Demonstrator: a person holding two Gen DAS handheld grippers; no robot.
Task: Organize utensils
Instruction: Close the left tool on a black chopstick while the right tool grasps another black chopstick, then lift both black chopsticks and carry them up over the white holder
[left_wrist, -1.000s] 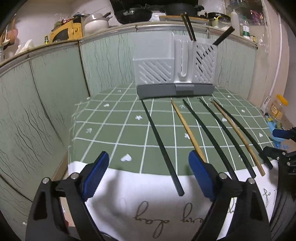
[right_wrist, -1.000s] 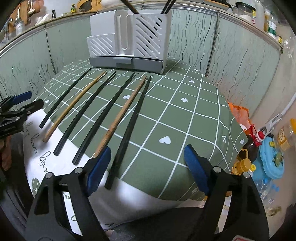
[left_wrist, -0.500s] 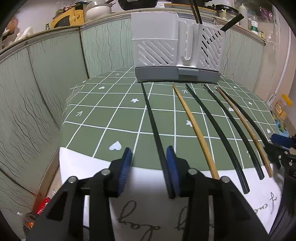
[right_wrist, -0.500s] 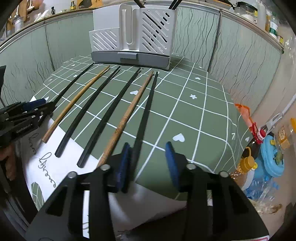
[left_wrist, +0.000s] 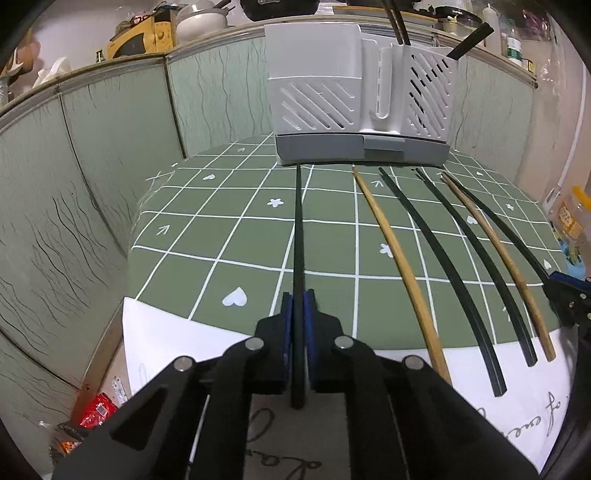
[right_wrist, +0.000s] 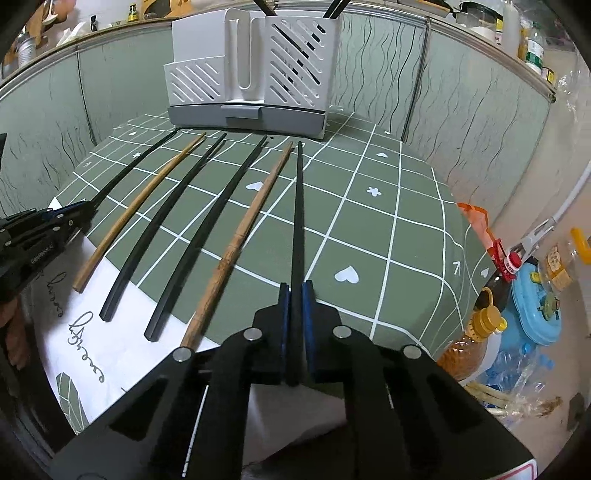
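Several chopsticks, black and wooden, lie side by side on the green checked tablecloth (left_wrist: 229, 229), tips toward a white slotted utensil holder (left_wrist: 358, 99) at the far edge. My left gripper (left_wrist: 298, 299) is shut on the near end of the leftmost black chopstick (left_wrist: 299, 236). My right gripper (right_wrist: 295, 291) is shut on the near end of the rightmost black chopstick (right_wrist: 297, 221), beside a wooden chopstick (right_wrist: 243, 236). The holder (right_wrist: 251, 74) has black chopsticks (right_wrist: 306, 48) standing in its tall compartment. The left gripper (right_wrist: 55, 221) also shows at the left edge of the right wrist view.
Green panelled walls (left_wrist: 92, 166) enclose the table on three sides, with kitchenware on the ledge above. An oil bottle (right_wrist: 476, 339) and a blue container (right_wrist: 535, 306) sit on the floor to the right. Red packaging (left_wrist: 98, 410) lies on the floor to the left.
Both grippers went from wide open to shut, each closing on the near end of a black chopstick. Both views have drawn slightly closer to the table.
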